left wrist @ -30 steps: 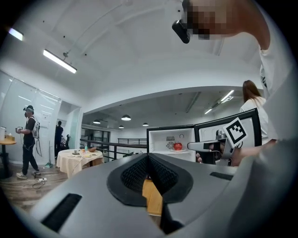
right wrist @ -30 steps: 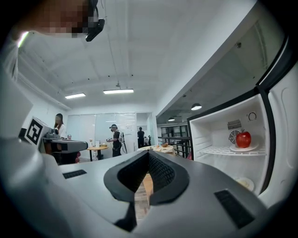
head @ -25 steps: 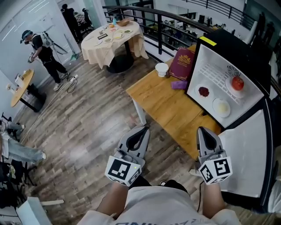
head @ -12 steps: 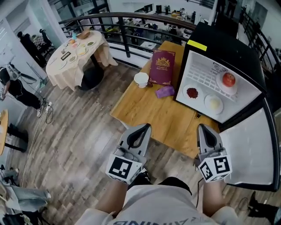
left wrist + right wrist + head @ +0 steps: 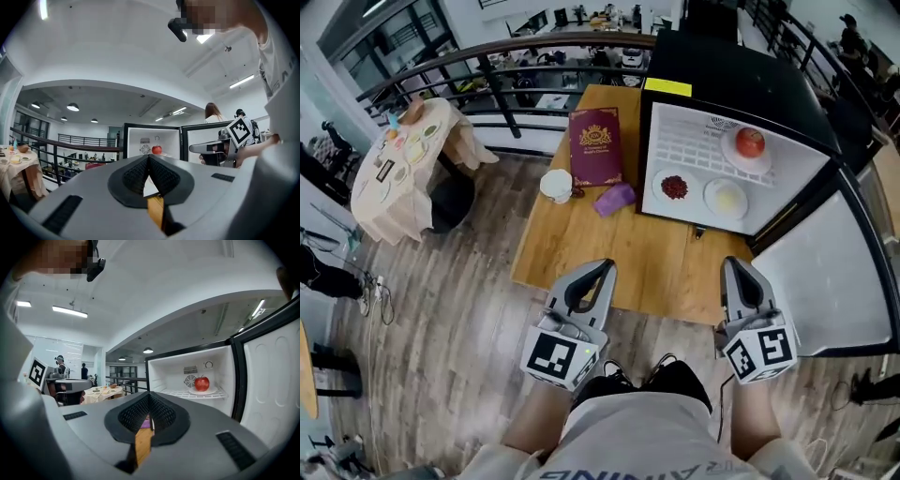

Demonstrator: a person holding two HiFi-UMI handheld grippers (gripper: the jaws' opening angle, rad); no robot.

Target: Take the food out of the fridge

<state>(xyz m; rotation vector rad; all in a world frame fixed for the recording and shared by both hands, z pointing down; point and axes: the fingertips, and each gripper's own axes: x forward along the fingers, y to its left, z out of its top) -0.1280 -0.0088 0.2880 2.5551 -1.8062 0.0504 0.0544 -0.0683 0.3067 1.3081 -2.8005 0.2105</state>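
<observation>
1. Open fridge (image 5: 731,80) on the table's (image 5: 581,253) right end: apple (image 5: 750,142) on a plate (image 5: 733,157) up top, red-food dish (image 5: 674,187) and pale-food dish (image 5: 726,198) below.
2. Our left gripper (image 5: 605,268) and right gripper (image 5: 734,268) are clenched, empty, by the table's near edge.
3. We have turned: the fridge now sits nearer mid-view.

Grey plank floor (image 5: 441,309). Wooden table (image 5: 628,267) beside a black railing (image 5: 553,40). At left, a clothed round table (image 5: 403,173); windows (image 5: 389,42) beyond. White ceiling (image 5: 154,296), strip lights (image 5: 69,311).
</observation>
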